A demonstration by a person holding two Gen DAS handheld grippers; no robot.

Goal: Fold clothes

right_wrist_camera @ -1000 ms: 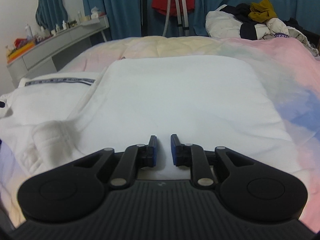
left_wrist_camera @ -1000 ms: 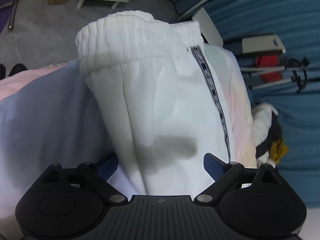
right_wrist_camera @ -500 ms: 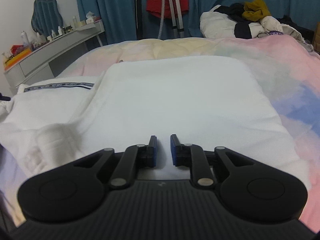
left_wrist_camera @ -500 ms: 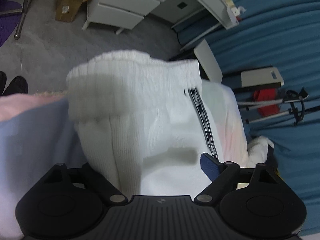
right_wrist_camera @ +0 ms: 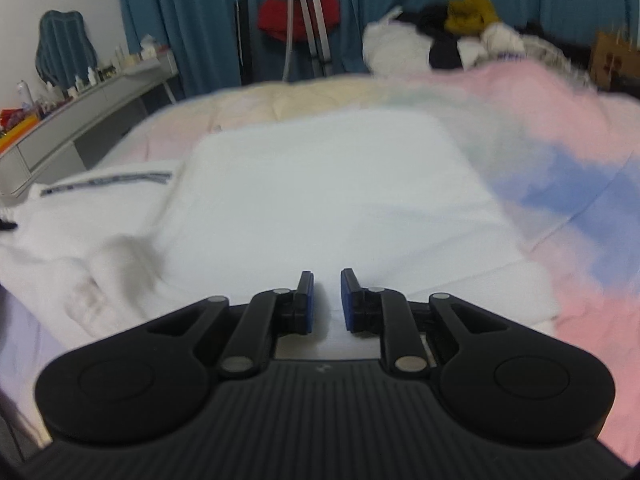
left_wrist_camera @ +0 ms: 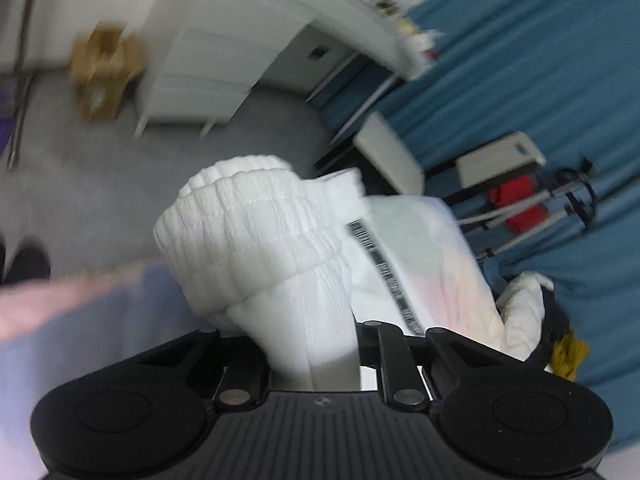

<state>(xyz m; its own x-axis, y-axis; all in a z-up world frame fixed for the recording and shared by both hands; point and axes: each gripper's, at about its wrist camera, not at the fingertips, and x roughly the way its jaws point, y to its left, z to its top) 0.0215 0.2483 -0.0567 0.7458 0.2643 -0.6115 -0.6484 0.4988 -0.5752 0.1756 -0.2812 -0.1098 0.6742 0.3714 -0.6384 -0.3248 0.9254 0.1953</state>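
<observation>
White ribbed trousers with a dark patterned side stripe (left_wrist_camera: 384, 276) lie on the pastel bedspread (left_wrist_camera: 80, 320). In the left wrist view their thick elastic band (left_wrist_camera: 248, 240) rises bunched and lifted in front of the camera. My left gripper (left_wrist_camera: 312, 344) is closing, and the cloth below that band is squeezed between its jaws and hides the pads. In the right wrist view the trousers (right_wrist_camera: 320, 192) spread flat as a broad white panel. My right gripper (right_wrist_camera: 326, 300) sits at their near edge with jaws almost together and white cloth in the narrow gap.
A heap of other clothes (right_wrist_camera: 452, 36) lies at the far end of the bed before blue curtains (right_wrist_camera: 180, 20). A tripod (right_wrist_camera: 308, 12) stands there too. A grey dresser (right_wrist_camera: 80, 120) runs along the left. On the floor are a white drawer unit (left_wrist_camera: 208, 68) and a cardboard box (left_wrist_camera: 104, 72).
The left jaws went from wide open around the trousers to pinched on them, and the gathered band has lifted and rolled. The right gripper kept its narrow gap and shifted slightly.
</observation>
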